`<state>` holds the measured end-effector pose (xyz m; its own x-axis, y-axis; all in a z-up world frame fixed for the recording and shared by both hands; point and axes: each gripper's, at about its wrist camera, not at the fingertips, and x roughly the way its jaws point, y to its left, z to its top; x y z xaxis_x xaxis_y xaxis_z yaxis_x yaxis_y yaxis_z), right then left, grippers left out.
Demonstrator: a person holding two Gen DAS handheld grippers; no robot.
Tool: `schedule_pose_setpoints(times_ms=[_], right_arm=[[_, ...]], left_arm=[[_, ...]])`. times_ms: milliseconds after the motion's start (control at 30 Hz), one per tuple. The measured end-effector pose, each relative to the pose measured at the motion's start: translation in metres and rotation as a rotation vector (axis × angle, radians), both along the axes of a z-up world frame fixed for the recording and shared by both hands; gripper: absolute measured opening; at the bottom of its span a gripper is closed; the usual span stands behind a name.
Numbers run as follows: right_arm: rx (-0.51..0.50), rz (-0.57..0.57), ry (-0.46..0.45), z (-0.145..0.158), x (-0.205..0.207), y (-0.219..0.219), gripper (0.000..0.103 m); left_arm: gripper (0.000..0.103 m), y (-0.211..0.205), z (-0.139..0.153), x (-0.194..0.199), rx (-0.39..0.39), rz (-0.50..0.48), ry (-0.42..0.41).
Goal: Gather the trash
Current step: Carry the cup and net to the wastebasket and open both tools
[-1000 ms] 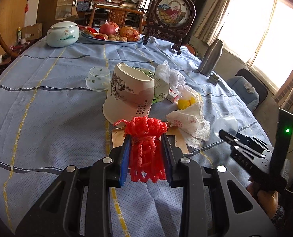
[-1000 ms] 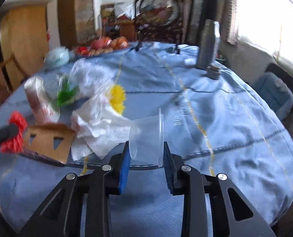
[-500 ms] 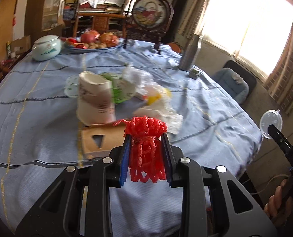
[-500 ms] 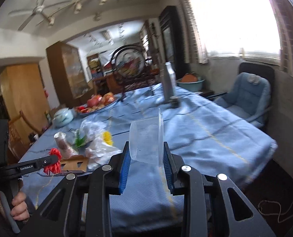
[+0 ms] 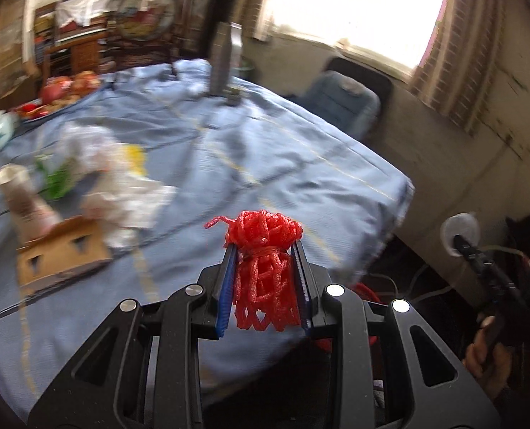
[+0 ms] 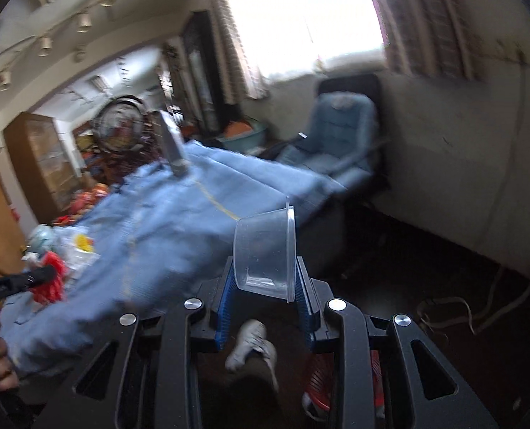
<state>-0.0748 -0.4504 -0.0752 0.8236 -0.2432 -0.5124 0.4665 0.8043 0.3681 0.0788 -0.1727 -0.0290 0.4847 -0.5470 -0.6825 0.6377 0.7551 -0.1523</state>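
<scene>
Red foam net (image 5: 263,271), bunched up, sits pinched btwn the blue pads of the left gripper (image 5: 263,250), jaws pressed in on it from both sides. It's held over the near edge of the table (image 5: 300,178), which has a blue cloth w/ thin yellow lines. More trash lies on the cloth at left: crumpled white paper (image 5: 122,186), a paper cup (image 5: 23,196) on its side, a brown cardboard piece (image 5: 63,250) w/ triangle cut-outs, some green and yellow bits, all blurred.

Right gripper (image 6: 265,275) pinches a clear plastic tub (image 6: 265,255), tipped sideways w/ its rim toward the right pad; jaws closed on its walls. It's off the table's edge, over dark floor; a white shoe (image 6: 252,345) shows below, plus sth red (image 6: 318,386) low down, too hidden to tell. Blue armchair (image 6: 336,132) by the window wall. Steel flask (image 5: 223,59) stands at the table's far side.
</scene>
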Motion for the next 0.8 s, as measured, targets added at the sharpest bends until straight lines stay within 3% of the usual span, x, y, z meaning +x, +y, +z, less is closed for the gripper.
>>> schedule_pose_setpoints(times_ms=[267,300,367,533,800], right_arm=[[0.118,-0.085,0.219,-0.094,0.011,-0.047,0.034],[0.121,-0.081,0.256,-0.105,0.016,-0.049,0.037],[0.142,-0.093,0.318,-0.129,0.022,-0.053,0.055],[0.193,-0.126,0.247,-0.136,0.010,-0.066,0.059],[0.216,-0.299,0.126,-0.122,-0.040,-0.099,0.065]], left_arm=[[0.031,-0.078,-0.017,-0.031,0.057,-0.174,0.012],[0.031,-0.088,-0.020,-0.036,0.065,-0.196,0.013],[0.031,-0.105,-0.025,-0.043,0.084,-0.233,0.017],[0.031,-0.145,-0.043,-0.060,0.133,-0.313,0.029],[0.031,-0.211,-0.081,-0.084,0.190,-0.450,0.064]])
